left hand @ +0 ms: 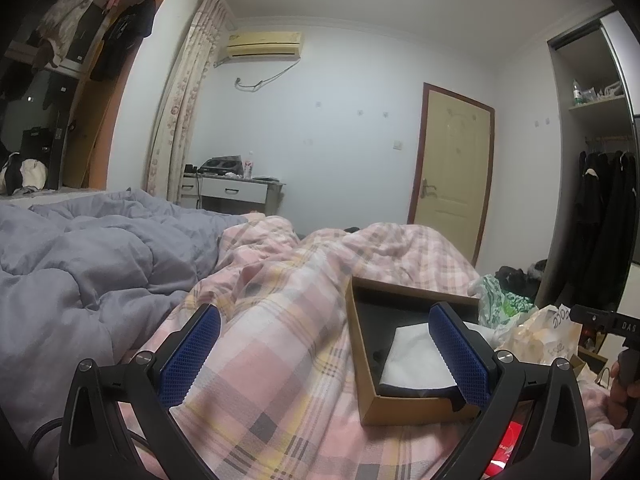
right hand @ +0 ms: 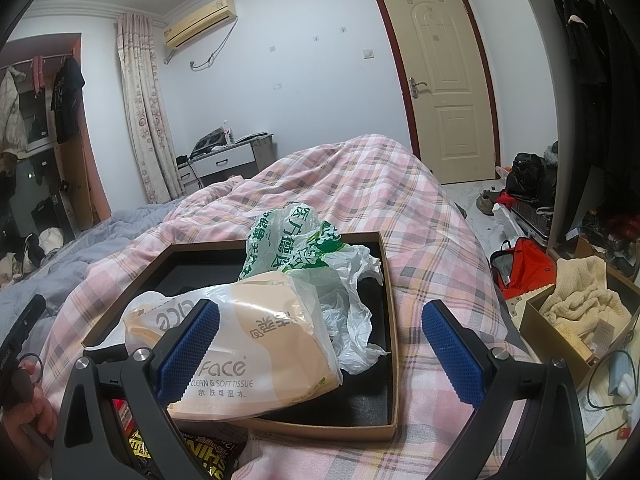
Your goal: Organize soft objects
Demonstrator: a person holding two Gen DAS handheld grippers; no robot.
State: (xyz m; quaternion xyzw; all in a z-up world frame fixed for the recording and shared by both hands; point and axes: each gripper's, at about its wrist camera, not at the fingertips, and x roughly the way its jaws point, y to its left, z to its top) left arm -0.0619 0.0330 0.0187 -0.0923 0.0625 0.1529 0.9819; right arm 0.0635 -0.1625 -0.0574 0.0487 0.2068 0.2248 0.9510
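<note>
A shallow brown cardboard box [right hand: 394, 360] with a black lining lies on the pink plaid quilt [right hand: 360, 184]. Inside it sit a beige soft tissue pack [right hand: 256, 344] and a crumpled white and green plastic bag [right hand: 304, 248]. My right gripper [right hand: 320, 348] is open just above the box, its left pad beside the tissue pack. In the left wrist view the same box [left hand: 366, 360] holds a white folded cloth [left hand: 416, 360]. My left gripper [left hand: 324, 356] is open over the quilt [left hand: 280, 320], with its right pad above the box.
A grey duvet [left hand: 80, 264] covers the left of the bed. A dark snack packet [right hand: 200, 456] lies at the near edge. On the floor to the right stand a box with a cream knit [right hand: 580, 300] and an orange bag [right hand: 528, 264]. A hand [right hand: 28, 400] holds the other handle.
</note>
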